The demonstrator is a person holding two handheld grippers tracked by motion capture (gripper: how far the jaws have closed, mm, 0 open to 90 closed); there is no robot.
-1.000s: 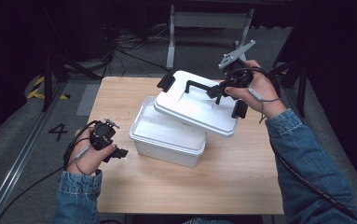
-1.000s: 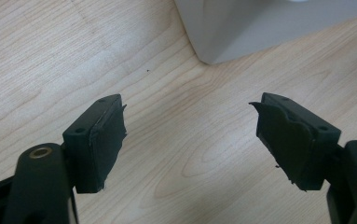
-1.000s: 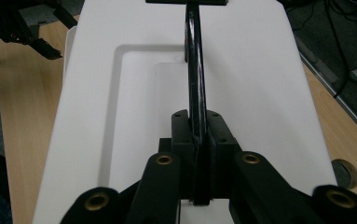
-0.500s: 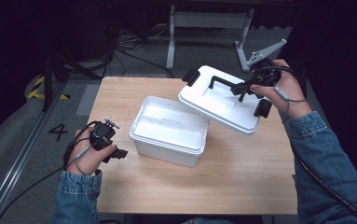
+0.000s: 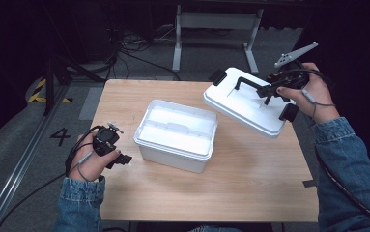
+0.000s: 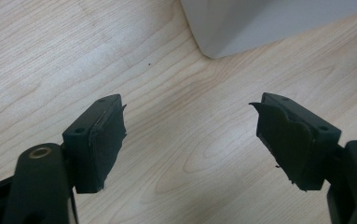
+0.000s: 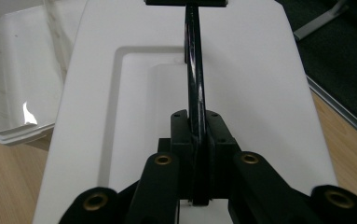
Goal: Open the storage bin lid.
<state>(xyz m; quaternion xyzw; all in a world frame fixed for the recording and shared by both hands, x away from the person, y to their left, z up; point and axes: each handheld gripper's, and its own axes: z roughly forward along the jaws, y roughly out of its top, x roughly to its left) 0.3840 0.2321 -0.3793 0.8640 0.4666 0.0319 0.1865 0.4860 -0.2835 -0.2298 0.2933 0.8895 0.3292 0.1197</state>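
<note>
Between the pressed-together jaws of the right gripper (image 7: 199, 154) sits the black handle (image 7: 194, 70) of a white lid (image 5: 248, 104), held tilted in the air over the right side of the bench (image 5: 250, 193), clear of the open white plastic box (image 5: 177, 134) that stands mid-bench. The left gripper (image 6: 190, 140) rests low near the box's left end, jaws spread and holding nothing. The step in hand looks like lid removal. Setting it down next would call for a bare patch of bench to the right, lowered level before the jaws let go.
</note>
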